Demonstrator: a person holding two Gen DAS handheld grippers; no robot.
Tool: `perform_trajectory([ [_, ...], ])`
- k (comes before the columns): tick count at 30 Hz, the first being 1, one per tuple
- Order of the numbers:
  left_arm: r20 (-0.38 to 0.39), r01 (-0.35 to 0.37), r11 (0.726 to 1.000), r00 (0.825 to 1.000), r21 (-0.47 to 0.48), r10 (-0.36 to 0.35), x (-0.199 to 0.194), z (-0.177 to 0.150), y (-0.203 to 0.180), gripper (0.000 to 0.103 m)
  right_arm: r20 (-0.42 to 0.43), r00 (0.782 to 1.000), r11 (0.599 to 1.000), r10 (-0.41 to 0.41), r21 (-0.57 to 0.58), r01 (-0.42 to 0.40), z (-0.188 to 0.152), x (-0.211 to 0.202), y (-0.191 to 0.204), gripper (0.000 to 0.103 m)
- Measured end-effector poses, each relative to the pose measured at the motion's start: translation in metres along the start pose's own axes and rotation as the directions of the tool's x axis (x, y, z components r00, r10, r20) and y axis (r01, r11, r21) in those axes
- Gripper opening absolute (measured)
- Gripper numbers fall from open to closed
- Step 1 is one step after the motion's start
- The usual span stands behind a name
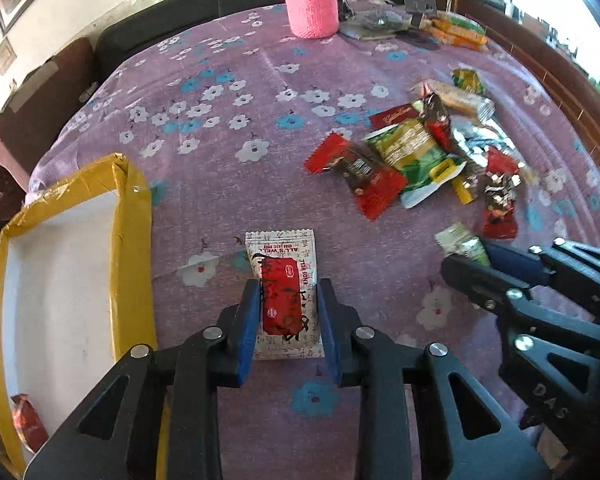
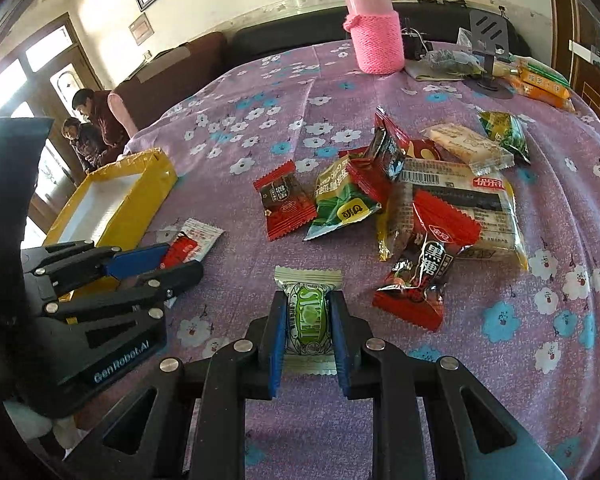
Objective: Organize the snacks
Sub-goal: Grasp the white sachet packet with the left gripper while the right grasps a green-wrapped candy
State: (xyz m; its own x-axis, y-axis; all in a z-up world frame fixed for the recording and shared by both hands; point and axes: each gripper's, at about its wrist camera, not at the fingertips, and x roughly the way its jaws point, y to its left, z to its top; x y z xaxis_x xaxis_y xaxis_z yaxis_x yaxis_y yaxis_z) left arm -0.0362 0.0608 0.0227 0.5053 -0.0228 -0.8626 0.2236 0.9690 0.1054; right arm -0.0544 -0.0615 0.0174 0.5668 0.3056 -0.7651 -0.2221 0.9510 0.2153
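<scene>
My left gripper (image 1: 287, 286) is shut on a white and red snack packet (image 1: 284, 296) that lies flat on the purple flowered cloth. My right gripper (image 2: 309, 298) is shut on a small green and white candy packet (image 2: 308, 314). A yellow box with a white inside (image 1: 132, 216) stands to the left of the left gripper and holds one red packet (image 1: 28, 424). A pile of several snack packets (image 2: 412, 200) lies ahead of the right gripper. The right gripper also shows in the left wrist view (image 1: 464, 264), and the left gripper in the right wrist view (image 2: 180, 260).
A pink knit-covered bottle (image 2: 376, 36) stands at the far edge. Orange packets (image 2: 544, 84) and a black phone stand (image 2: 490, 36) sit at the far right. Two people (image 2: 94, 128) stand past the table's left end, beside a dark sofa.
</scene>
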Motion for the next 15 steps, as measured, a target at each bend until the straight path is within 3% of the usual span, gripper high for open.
perform_trajectory([
  [9,0.129,0.122,0.985,0.986,-0.123,-0.106,-0.061,-0.013,0.028,0.025,0.053,0.994,0.994,0.092,0.049,-0.094,0.003,-0.011,-0.007,0.021],
  [15,0.185,0.098,0.963,0.981,-0.251,-0.052,-0.087,-0.037,0.087,0.025,0.050,0.993,0.993,0.109,0.042,-0.111,0.001,-0.008,-0.001,0.021],
])
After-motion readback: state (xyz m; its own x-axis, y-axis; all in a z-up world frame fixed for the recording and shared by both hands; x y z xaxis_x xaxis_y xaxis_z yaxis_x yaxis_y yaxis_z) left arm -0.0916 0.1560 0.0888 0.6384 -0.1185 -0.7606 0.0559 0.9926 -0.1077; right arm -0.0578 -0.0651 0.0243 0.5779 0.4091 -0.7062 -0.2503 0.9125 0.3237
